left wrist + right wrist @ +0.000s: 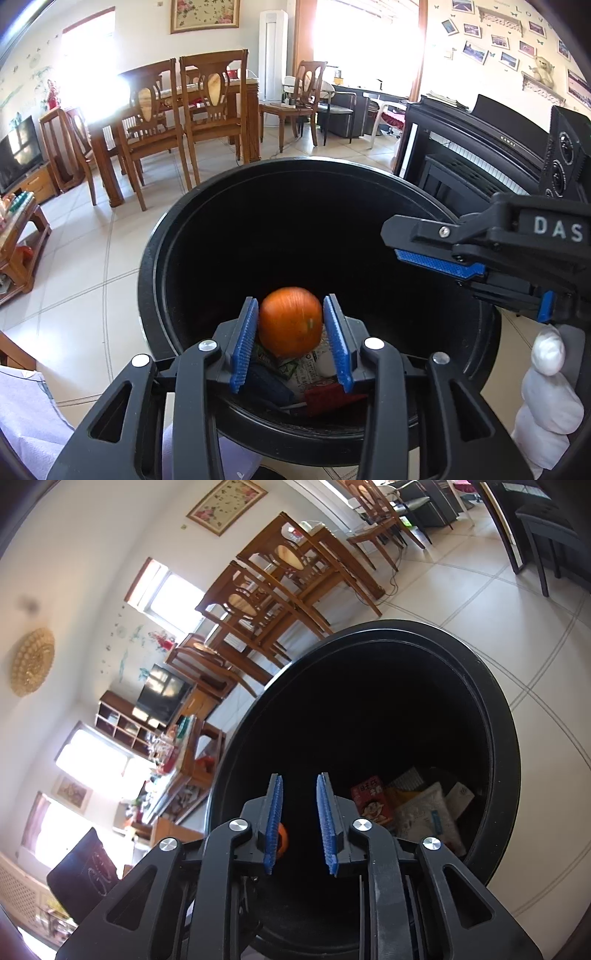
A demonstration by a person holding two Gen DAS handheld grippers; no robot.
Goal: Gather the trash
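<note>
A black round trash bin [159,280] stands on the tiled floor, its mouth open below both grippers. My left gripper [291,325] is over the bin's near rim with an orange [290,321] between its blue pads; the orange looks blurred and a small gap shows on its right side. My right gripper [299,819] is open and empty over the bin [506,716]; it also shows in the left wrist view [424,247] at the right. Wrappers and a red carton [371,805] lie at the bin's bottom. A sliver of the orange [282,843] shows behind my right gripper's left finger.
Wooden dining chairs and a table [192,110] stand behind the bin. A black piano [480,147] is at the right. A TV on a wooden stand [18,155] and a low wooden table [18,240] are at the left.
</note>
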